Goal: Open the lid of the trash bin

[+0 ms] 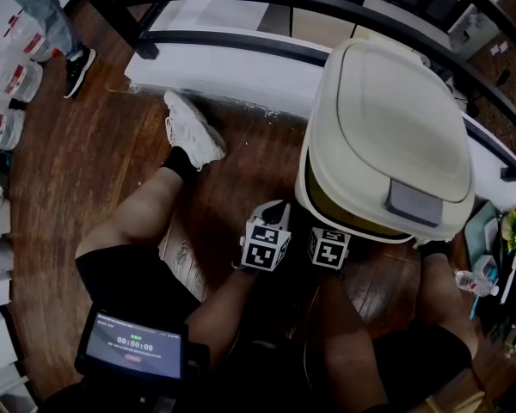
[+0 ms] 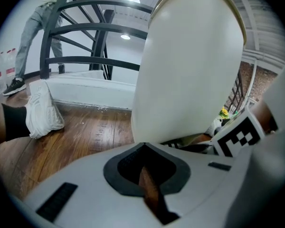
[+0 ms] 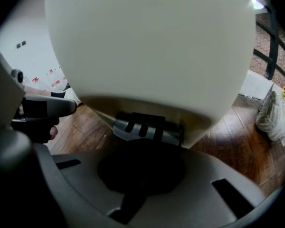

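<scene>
While left hand-held gripper (image 2: 144, 146) and right hand-held gripper (image 3: 141, 152) seem closed, the trash bin (image 1: 387, 119) is smooth, rounded.

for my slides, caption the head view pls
Left claw and right claw held low at the front of a cream bin

Indoor hall w/ wood floor (image 1: 86, 170), black railings (image 1: 206, 38)

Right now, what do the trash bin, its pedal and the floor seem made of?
Trash bin: probably moulded plastic, cream, smooth, soft sheen, rounded seamless edges.
Pedal: grey, slotted, likely plastic.
Floor: wood or wood-look planks, dark brown, visible grain, glossy.
</scene>
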`<state>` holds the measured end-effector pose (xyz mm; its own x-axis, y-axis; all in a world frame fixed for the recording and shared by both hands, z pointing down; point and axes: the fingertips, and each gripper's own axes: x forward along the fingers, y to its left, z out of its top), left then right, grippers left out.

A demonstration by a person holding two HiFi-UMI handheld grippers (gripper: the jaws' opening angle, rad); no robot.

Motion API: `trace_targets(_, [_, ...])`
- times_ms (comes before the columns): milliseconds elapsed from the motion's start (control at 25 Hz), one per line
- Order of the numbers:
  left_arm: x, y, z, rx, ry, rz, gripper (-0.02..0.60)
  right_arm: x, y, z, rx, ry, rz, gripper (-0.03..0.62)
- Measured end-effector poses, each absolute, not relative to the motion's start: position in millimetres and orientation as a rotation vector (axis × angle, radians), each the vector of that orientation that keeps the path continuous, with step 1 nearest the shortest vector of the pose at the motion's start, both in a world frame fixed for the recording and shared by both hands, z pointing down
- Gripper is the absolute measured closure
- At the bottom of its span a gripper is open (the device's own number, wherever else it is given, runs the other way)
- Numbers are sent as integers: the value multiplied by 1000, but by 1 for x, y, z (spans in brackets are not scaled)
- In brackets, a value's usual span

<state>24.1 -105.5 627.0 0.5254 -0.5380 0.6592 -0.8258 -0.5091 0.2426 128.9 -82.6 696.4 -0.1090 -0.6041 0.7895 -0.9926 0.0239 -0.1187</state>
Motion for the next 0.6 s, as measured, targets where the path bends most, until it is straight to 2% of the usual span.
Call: trace_targets(600, [24, -103, 629, 2225, -1097, 710, 583, 129, -85, 697, 1632, -1778, 916, 589])
